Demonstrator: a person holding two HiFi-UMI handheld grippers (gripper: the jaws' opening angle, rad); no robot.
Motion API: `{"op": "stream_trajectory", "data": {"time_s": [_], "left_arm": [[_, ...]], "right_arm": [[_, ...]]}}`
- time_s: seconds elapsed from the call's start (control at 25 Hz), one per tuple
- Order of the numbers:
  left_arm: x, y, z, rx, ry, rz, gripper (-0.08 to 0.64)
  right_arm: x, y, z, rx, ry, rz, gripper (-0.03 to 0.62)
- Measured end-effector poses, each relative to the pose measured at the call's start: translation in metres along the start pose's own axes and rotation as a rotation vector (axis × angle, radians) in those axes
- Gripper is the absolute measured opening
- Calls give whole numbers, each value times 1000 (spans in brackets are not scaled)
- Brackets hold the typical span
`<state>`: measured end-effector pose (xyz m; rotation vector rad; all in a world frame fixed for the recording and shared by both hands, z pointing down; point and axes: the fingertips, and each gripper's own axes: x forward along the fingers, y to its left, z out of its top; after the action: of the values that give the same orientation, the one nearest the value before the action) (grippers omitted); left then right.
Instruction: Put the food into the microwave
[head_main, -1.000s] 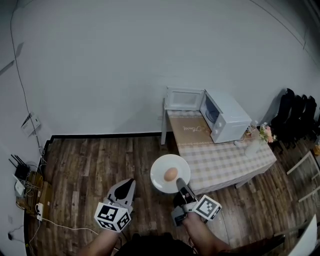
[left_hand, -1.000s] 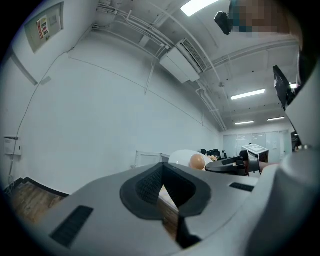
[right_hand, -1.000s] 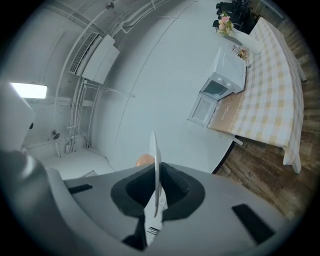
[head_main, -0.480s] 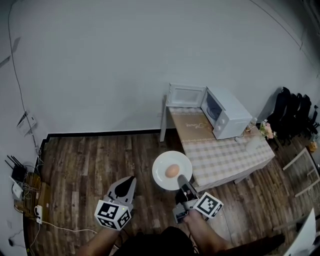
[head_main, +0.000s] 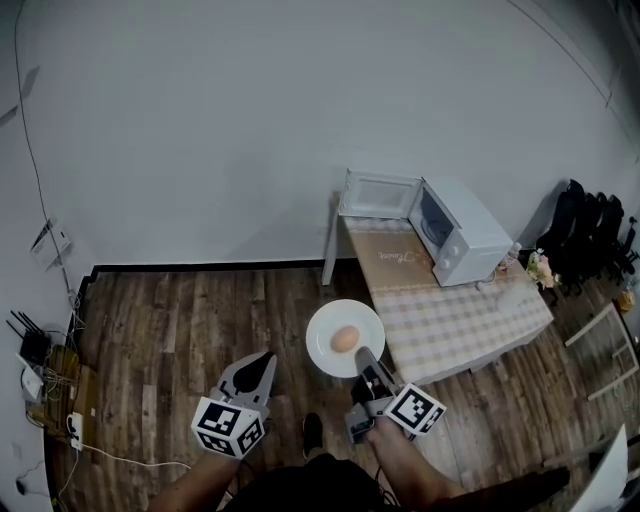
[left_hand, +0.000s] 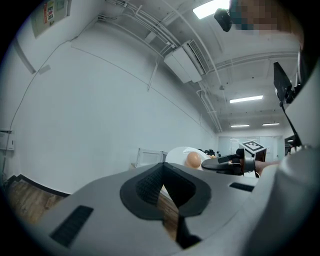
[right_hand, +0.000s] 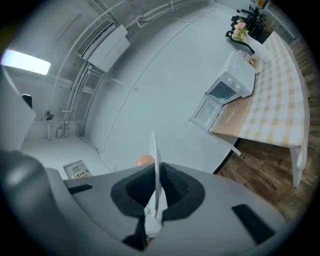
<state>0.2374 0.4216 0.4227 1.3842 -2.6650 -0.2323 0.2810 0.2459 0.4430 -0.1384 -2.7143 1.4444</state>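
Note:
A white plate carries an orange-brown oval piece of food and hangs level above the wooden floor. My right gripper is shut on the plate's near rim. In the right gripper view the plate stands edge-on between the jaws, with the food just behind. My left gripper is to the plate's left, shut and holding nothing. From the left gripper I see the plate and food. The white microwave stands on the table ahead, its door swung open.
The table has a checked cloth and holds flowers at its far right. Black chairs line the right wall. Cables and a power strip lie by the left wall. A shoe shows on the floor below the plate.
Both grippers and the plate have drifted a little toward the table. The right gripper's hold on the plate is the same. A shoe has come into view at the bottom.

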Motion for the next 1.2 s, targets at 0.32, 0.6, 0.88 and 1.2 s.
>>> {"op": "stream_trajectory", "data": {"time_s": [0.32, 0.6, 0.88, 1.2], "left_arm": [[63, 25, 8, 6, 9, 11, 8], [136, 42, 12, -8, 30, 26, 8], [211, 47, 14, 2, 64, 21, 8], [278, 56, 13, 7, 96, 27, 8]], "right_arm": [[56, -24, 34, -59, -2, 4, 25], [100, -65, 74, 60, 13, -41, 25], [147, -98, 119, 132, 6, -31, 25], [188, -127, 162, 134, -5, 9, 25]]}}
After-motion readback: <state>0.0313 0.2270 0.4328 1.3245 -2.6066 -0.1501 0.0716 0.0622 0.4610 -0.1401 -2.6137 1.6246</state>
